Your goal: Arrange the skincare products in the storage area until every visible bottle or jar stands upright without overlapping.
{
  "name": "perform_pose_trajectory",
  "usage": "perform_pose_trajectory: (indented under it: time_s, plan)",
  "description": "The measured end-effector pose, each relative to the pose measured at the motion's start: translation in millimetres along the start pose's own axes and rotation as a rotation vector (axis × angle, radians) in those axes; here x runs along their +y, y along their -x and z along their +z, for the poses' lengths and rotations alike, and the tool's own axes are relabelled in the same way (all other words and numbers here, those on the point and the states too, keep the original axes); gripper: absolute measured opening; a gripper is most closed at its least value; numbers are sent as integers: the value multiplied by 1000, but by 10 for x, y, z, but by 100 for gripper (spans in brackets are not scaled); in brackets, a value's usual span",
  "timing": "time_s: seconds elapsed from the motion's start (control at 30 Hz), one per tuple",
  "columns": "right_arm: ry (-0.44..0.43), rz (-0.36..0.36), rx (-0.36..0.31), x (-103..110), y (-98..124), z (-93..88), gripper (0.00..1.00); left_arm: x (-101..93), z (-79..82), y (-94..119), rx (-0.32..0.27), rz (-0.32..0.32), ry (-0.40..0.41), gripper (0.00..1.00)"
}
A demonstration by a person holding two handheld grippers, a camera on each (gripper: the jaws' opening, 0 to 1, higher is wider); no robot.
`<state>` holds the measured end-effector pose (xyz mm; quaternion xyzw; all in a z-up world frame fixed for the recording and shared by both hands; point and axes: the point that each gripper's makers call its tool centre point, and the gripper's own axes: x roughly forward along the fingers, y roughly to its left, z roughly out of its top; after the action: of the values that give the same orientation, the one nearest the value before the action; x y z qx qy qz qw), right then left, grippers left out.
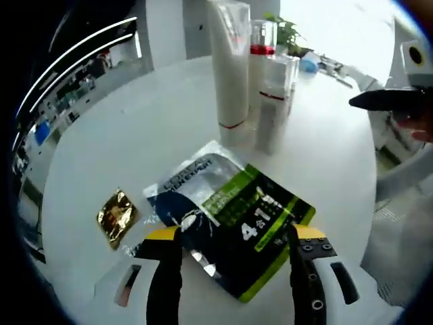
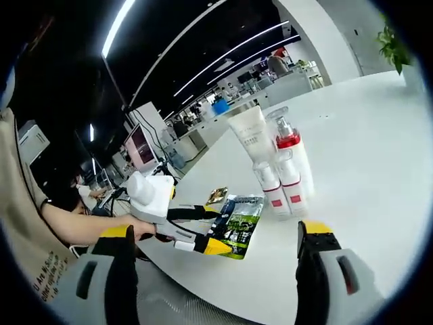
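Observation:
A dark blue and green sachet pack (image 1: 233, 213) lies flat on the white round table (image 1: 135, 128). My left gripper (image 1: 237, 235) is open, its yellow-tipped jaws standing either side of the pack's near end. A small gold sachet (image 1: 116, 215) lies to the left. Behind them a tall white tube (image 1: 230, 64) and bottles with red bands (image 1: 272, 91) stand upright close together. In the right gripper view my right gripper (image 2: 218, 231) is open and holds nothing, well short of the pack (image 2: 238, 223), the tube (image 2: 249, 137), a red-collared pump bottle (image 2: 289, 150) and two small bottles (image 2: 281, 186).
A person's hand and sleeve (image 2: 61, 227) hold the left gripper (image 2: 214, 230) at the table's near edge. A potted plant (image 1: 287, 30) stands at the far side. One black jaw of the right gripper enters the left gripper view from the right. Office desks and screens (image 2: 139, 145) lie beyond.

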<state>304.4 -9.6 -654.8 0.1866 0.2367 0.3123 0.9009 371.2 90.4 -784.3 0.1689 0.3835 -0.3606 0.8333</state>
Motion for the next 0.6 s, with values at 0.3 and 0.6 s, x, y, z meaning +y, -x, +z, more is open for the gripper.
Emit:
perform_pose_trajectory:
  time_s: [0.3, 0.6]
  plan:
    - [-2, -4, 6, -9, -1, -10, 100, 26, 119, -74, -16, -7, 13, 65]
    - [-7, -12, 6, -30, -2, -14, 100, 56, 177, -114, -16, -34, -17, 65]
